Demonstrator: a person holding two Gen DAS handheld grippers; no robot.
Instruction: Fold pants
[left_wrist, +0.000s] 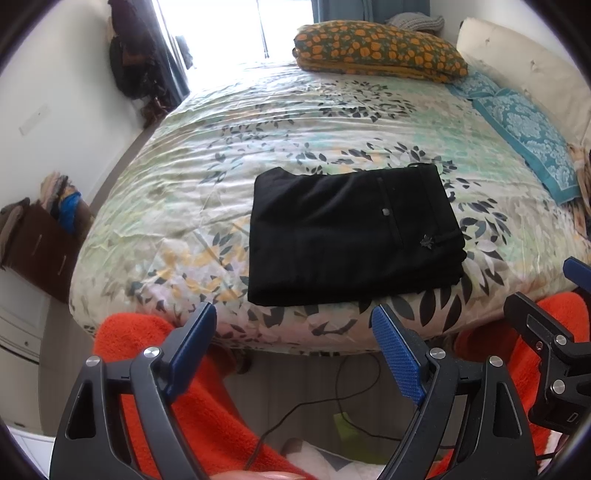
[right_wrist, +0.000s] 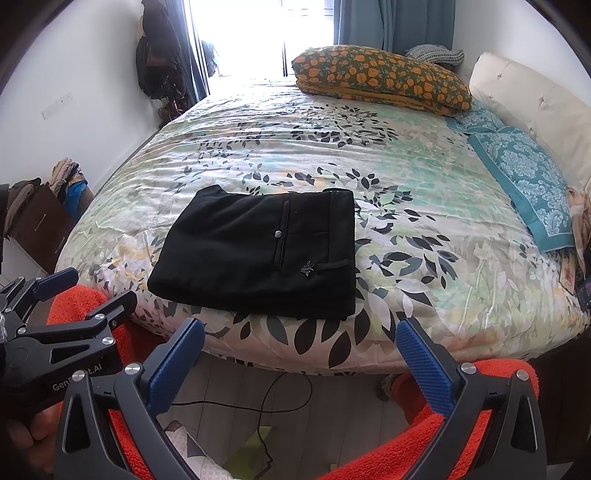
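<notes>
The black pants (left_wrist: 354, 236) lie folded into a neat rectangle near the foot edge of the bed (left_wrist: 184, 177), on the leaf-patterned cover, with the back pocket button and a small bee-shaped emblem facing up. Both grippers hang back off the mattress, over the floor, well apart from the cloth. The left gripper (left_wrist: 295, 343) has its blue pads spread wide with nothing between them; the right gripper (right_wrist: 301, 354) stands just as wide and just as empty.

I'd judge the fold as good as done. The bundle looks soft and limp, several layers thick, light enough to lift but ready to sag and slide open if caught by one corner only. The fabric seems matte, not slippery. The safest hold would be on the stacked edge nearest the foot of the bed, one gripper toward each end, pinching through all the layers; the waistband side looks the stiffest part.

The left wrist view shows the right gripper's fingers at its right edge, and a dark cabinet (left_wrist: 40, 243) with clothes heaped on it at the left. The right wrist view shows more of the teal pillow (right_wrist: 524, 181), the white headboard (right_wrist: 532, 107) and the blue curtain (right_wrist: 391, 22), and the left gripper in a hand at its left edge. Both show the orange-flowered pillow (right_wrist: 380, 75) and a cable (right_wrist: 266, 402) on the floor.
</notes>
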